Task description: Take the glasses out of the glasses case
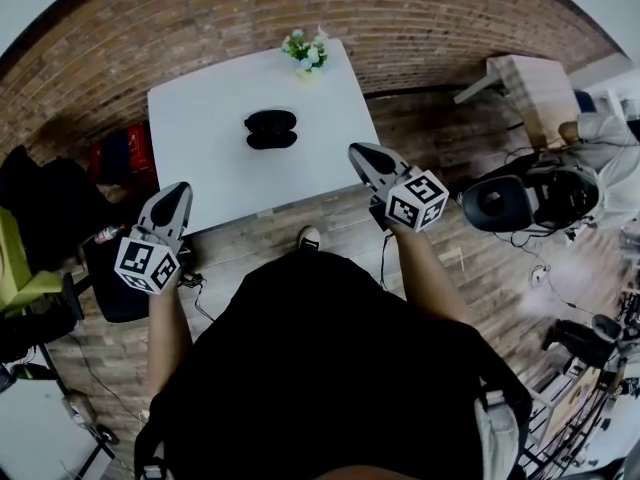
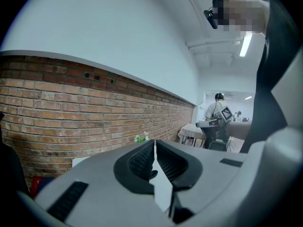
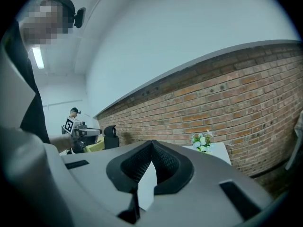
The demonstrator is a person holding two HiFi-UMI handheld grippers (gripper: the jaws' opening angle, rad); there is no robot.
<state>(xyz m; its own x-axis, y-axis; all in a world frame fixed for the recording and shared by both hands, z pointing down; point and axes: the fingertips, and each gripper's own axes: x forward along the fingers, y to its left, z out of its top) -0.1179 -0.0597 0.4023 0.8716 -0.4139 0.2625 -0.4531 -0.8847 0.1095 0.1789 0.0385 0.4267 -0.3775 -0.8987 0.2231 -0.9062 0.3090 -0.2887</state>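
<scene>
Black clothing on the person's torso fills the bottom of the head view, with both forearms reaching forward from it. The left gripper is held out off the near left corner of a white table, its marker cube facing up; the right gripper sits by the table's near right edge with its own marker cube behind the jaws. In the left gripper view, the left gripper has its ribbed pads brought together at the tips with nothing clamped between them. The right gripper view shows the same for the right gripper: jaws fully closed, empty. A black glasses case lies on the table roughly at its middle, well apart from both grippers and untouched; whether its lid is up cannot be told from here. A small bunch of white flowers stands at the table's far edge, in front of a brick wall. The flowers also show just past the left jaw tips, and past the right ones. Wooden flooring runs under the table.
</scene>
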